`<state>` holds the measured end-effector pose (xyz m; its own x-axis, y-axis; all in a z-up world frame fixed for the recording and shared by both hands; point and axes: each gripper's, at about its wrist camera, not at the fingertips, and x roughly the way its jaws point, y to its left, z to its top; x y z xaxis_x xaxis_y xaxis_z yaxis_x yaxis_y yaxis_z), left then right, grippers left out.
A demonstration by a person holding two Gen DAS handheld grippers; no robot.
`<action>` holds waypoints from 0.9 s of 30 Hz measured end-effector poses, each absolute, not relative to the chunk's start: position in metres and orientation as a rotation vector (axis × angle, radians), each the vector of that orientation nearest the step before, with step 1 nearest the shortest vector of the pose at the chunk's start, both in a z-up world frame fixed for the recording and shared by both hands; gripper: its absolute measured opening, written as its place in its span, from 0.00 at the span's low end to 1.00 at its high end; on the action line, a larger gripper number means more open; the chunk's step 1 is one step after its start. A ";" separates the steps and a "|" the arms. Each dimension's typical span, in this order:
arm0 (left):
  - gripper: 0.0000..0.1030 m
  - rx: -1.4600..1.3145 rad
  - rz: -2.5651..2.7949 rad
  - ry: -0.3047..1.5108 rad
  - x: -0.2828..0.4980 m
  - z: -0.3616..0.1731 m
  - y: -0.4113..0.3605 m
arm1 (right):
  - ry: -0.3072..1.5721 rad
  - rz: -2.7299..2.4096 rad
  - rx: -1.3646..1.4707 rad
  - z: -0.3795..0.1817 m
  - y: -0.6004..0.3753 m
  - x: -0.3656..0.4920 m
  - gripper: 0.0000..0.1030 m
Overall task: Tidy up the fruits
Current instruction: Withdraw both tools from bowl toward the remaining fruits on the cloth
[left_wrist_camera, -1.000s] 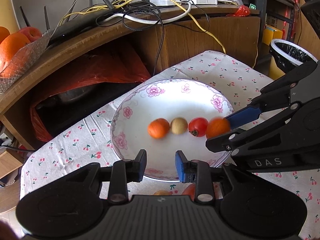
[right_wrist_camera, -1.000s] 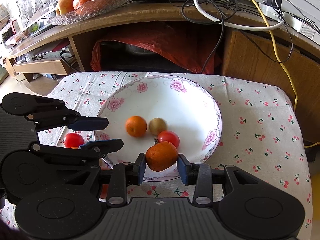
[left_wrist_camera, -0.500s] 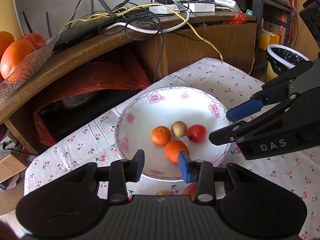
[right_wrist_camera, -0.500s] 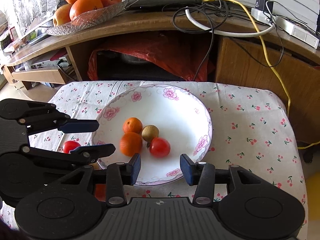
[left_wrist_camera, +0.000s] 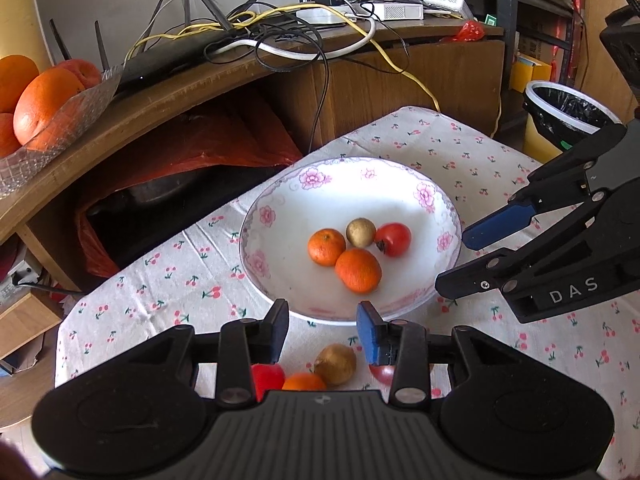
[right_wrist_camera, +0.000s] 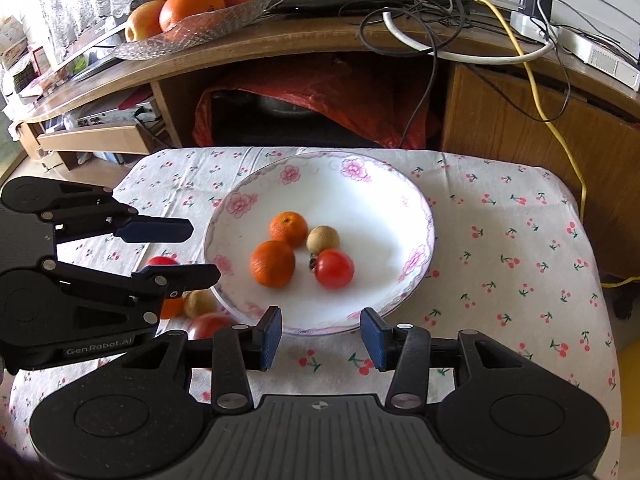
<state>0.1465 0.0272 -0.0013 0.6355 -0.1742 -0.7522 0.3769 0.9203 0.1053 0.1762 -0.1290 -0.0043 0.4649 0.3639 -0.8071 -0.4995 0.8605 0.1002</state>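
A white floral bowl (left_wrist_camera: 420,196) (right_wrist_camera: 384,184) on the cherry-print cloth holds two oranges (left_wrist_camera: 358,271) (right_wrist_camera: 272,263), a brown round fruit (left_wrist_camera: 360,232) (right_wrist_camera: 322,239) and a red tomato (left_wrist_camera: 394,239) (right_wrist_camera: 334,268). Loose on the cloth near the bowl's front lie a brown fruit (left_wrist_camera: 336,364) (right_wrist_camera: 199,303), an orange (left_wrist_camera: 303,382), and red tomatoes (left_wrist_camera: 267,376) (right_wrist_camera: 208,325). My left gripper (left_wrist_camera: 323,330) is open and empty above them. My right gripper (right_wrist_camera: 321,338) is open and empty at the bowl's near rim.
A wooden desk (right_wrist_camera: 304,40) behind the table carries tangled cables and a glass dish of large oranges and apples (right_wrist_camera: 188,4). A red bag (right_wrist_camera: 320,92) fills the shelf below. A lined bin (left_wrist_camera: 568,112) stands right of the table.
My right gripper opened and let the orange go into the bowl, then drew back toward the near rim. Both grippers have pulled away from the bowl.
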 end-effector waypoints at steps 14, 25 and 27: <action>0.45 0.271 -0.358 0.871 0.122 -0.006 0.049 | 1.003 0.637 -0.193 -0.012 -0.104 0.160 0.41; 0.45 0.281 -0.361 0.894 0.120 -0.011 0.051 | 1.020 0.666 -0.184 -0.019 -0.095 0.160 0.45; 0.45 0.287 -0.362 0.899 0.119 -0.013 0.050 | 1.021 0.671 -0.184 -0.019 -0.094 0.159 0.45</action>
